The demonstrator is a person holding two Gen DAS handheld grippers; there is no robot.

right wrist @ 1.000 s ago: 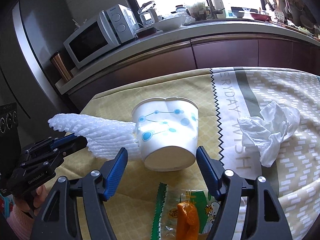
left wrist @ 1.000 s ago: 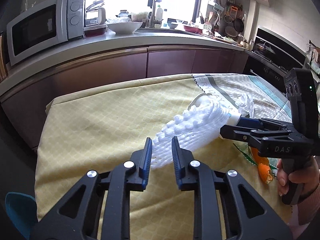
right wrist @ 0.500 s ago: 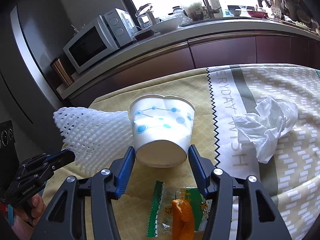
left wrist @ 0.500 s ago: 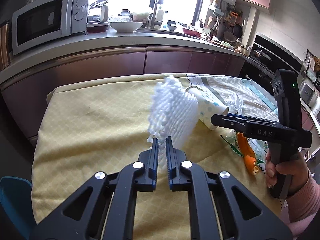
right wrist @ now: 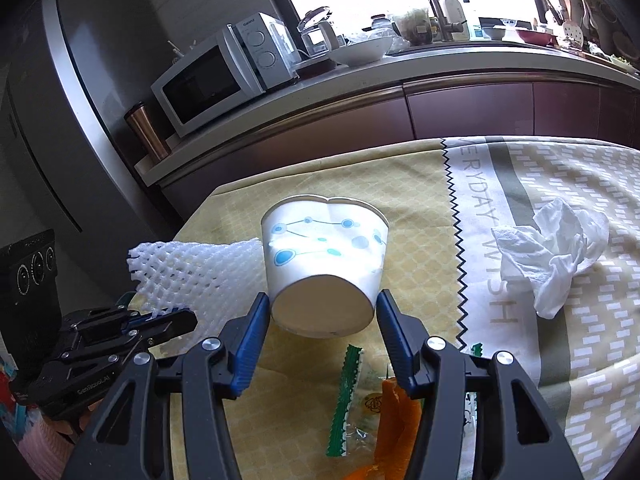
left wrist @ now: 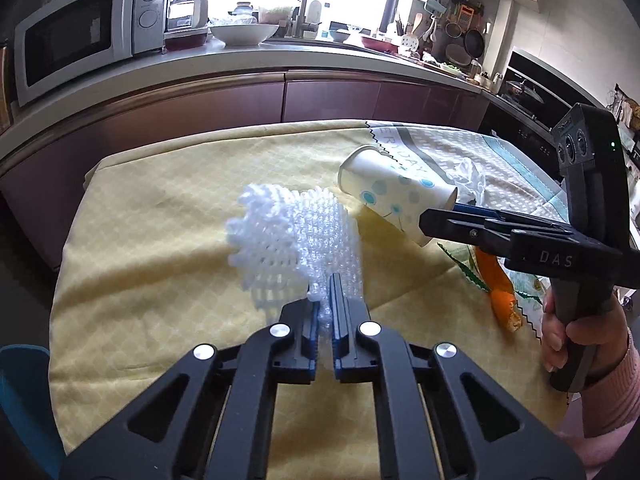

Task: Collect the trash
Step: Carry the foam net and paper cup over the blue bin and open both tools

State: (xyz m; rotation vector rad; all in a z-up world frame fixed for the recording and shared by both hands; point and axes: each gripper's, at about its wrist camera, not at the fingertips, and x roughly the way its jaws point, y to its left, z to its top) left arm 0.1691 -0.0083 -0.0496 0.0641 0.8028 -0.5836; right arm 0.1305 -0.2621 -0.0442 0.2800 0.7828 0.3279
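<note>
Since the earlier frames, both tools have drawn in on their targets: the left gripper has closed its jaws onto the white foam net, and the right gripper, whose jaws stood wider around the paper cup, has brought them in against the cup's base. Left jaws: fully closed, pinching the near edge of the foam net, which stands up from the pads as a crumpled, open-mesh sleeve and hangs clear above the yellow tablecloth. Right jaws: about half open, one blue pad on each side of the cup's narrow bottom end, touching or very nearly touching it; the frames do not settle how firmly they press. Cup: white with blue dots and lines, tipped on its side with its mouth toward the far counter and its rim dented. In the right wrist view the net lies just left of the cup, touching or overlapping its side. Near the right gripper, on the cloth, lie a clear wrapper with a green edge and a piece of orange peel. To the right, on the patterned part of the cloth, sits a crumpled white tissue, well apart from the cup. A hand in a pink sleeve holds the right tool's grip.
</note>
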